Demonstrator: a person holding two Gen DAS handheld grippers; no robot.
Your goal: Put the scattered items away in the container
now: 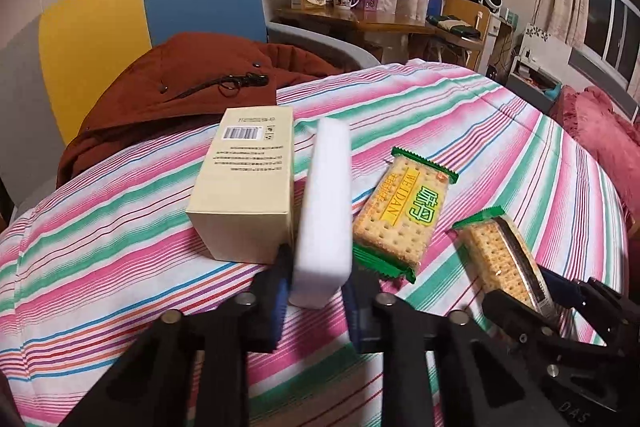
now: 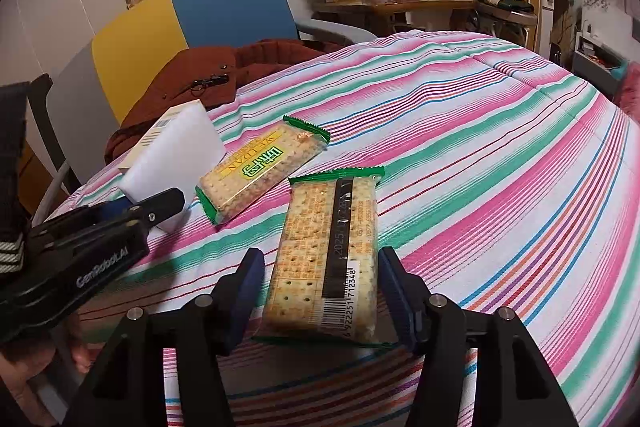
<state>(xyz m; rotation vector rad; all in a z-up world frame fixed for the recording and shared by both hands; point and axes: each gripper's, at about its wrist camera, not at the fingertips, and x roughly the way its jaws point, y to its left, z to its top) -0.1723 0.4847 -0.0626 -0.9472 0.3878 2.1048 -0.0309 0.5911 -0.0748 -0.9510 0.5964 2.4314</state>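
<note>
Everything sits on a striped bedspread (image 1: pixel 460 115), pink, green and white, with a rust-brown jacket (image 1: pixel 192 75) bunched at its far edge. On the spread, the cream box (image 1: pixel 244 187) lies flat, and the white foam block (image 1: pixel 326 203) stands on edge right against the box's right side. The left gripper (image 1: pixel 318 279) is clamped on that block's near end, one pad each side. Just right of it lies a face-up cracker pack (image 1: pixel 400 215). The second cracker pack (image 2: pixel 328 259), barcode side up, sits between the fingers of the right gripper (image 2: pixel 320 291), whose jaws are released, pads apart from the wrapper.
</note>
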